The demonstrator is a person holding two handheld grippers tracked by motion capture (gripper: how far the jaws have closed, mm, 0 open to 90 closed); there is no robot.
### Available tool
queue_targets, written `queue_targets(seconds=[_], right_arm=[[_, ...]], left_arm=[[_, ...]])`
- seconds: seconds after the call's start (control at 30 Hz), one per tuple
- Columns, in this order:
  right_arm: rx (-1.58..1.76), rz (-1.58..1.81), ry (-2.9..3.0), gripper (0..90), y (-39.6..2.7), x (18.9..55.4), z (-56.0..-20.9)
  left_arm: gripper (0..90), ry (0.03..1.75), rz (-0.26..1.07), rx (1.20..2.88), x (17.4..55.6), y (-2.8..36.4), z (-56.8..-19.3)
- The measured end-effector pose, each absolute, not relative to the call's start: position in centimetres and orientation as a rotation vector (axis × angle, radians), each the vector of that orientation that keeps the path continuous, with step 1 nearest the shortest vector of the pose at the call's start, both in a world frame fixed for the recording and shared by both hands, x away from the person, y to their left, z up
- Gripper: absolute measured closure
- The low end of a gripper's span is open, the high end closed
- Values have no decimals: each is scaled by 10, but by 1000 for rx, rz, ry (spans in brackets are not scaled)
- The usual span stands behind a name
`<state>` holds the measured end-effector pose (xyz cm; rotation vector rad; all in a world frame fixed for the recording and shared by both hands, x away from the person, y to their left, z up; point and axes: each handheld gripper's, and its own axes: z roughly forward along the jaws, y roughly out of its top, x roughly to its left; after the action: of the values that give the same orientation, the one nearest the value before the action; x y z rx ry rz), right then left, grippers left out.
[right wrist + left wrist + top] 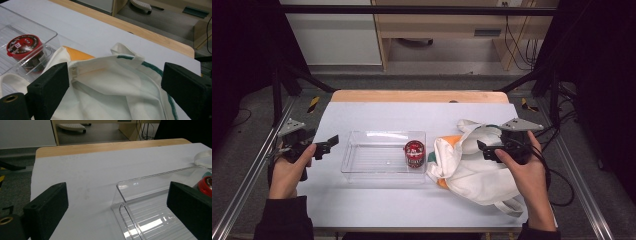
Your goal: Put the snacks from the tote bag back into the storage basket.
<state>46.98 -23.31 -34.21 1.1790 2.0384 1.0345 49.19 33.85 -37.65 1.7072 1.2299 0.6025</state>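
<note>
Two grippers hover over the table (377, 112), both with jaws spread wide and holding nothing. The right gripper (484, 149) hangs just above the white cloth bag (472, 172), which lies slumped at the table's right half, its mouth turned toward nine o'clock and touching the right end of the clear tray (362, 167). In the right gripper view the bag's hemmed rim with its green-stitched edge (150, 66) runs across between the two black jaws, roughly from eight o'clock to three o'clock, with an orange patch (76, 55) showing at the opening. That rim's long line lies across the jaws' gap rather than along it, so a short drop and a close would likely pinch the cloth.

The red-lidded tin (414, 152) stands upright inside the tray at its right end, near the bag's mouth. The left gripper (326, 146) sits off at nine o'clock of the tray, apart from it, jaws pointing toward three o'clock along the tray's long axis; the tray's near corner shows between them in the left gripper view.

The right hand is clearly the nearer one to the bag
</note>
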Motion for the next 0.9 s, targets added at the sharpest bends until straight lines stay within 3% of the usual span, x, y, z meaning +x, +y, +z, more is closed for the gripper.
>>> queue_targets(seconds=[0.57, 0.9], right_arm=[[1298, 1027, 1969, 94, -275, 472, -359], [1249, 978, 2053, 98, -262, 479, -386]], left_arm=[[41, 1271, 620, 1770, 499, 343, -394], [41, 1294, 623, 1776, 500, 349, -399]])
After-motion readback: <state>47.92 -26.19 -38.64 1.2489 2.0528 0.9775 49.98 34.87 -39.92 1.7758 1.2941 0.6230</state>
